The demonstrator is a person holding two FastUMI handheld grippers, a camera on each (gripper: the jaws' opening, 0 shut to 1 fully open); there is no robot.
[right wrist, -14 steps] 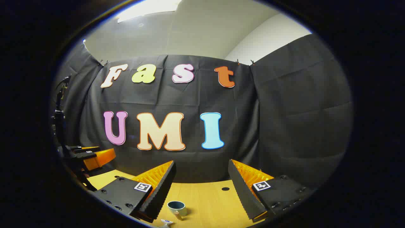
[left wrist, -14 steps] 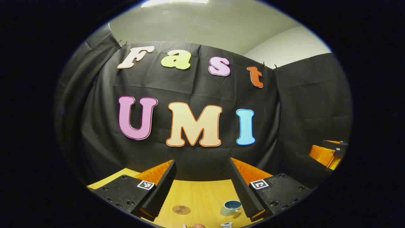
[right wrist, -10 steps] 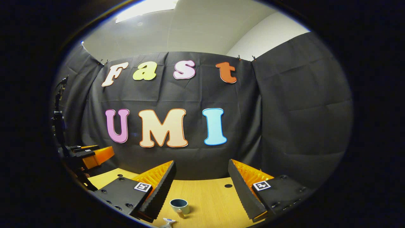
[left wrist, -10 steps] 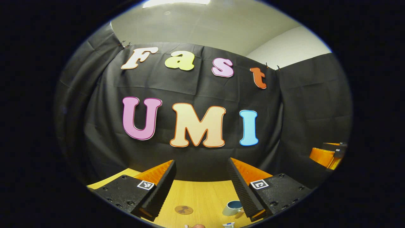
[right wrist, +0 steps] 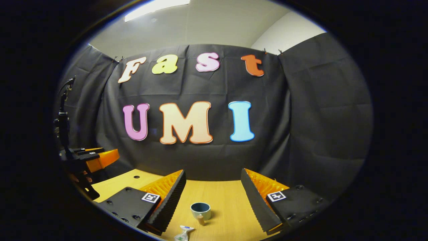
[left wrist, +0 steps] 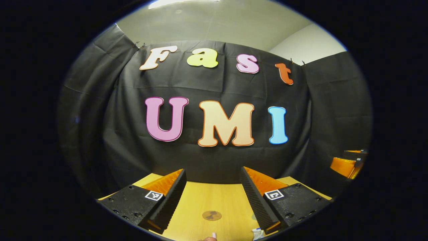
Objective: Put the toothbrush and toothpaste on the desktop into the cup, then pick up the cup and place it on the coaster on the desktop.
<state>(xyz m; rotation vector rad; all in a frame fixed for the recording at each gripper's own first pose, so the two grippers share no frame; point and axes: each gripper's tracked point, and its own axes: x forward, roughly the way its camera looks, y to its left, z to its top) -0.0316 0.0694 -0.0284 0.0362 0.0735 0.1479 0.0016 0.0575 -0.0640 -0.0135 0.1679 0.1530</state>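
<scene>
A ceiling light panel (right wrist: pixel 157 6) glares overhead in both views; the booth is dim, fisheye bending grows toward the edges, and focus stays sharp.

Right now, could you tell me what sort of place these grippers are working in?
Most likely a staged recording booth, not a real bathroom: black cloth wall on every side, a bare wooden desktop, and just a few props, a cup and coaster.

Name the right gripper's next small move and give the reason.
Probably lower the open right gripper toward the toothpaste, since it lies flat on the desktop near the upright cup, and neither gripper holds anything.
</scene>
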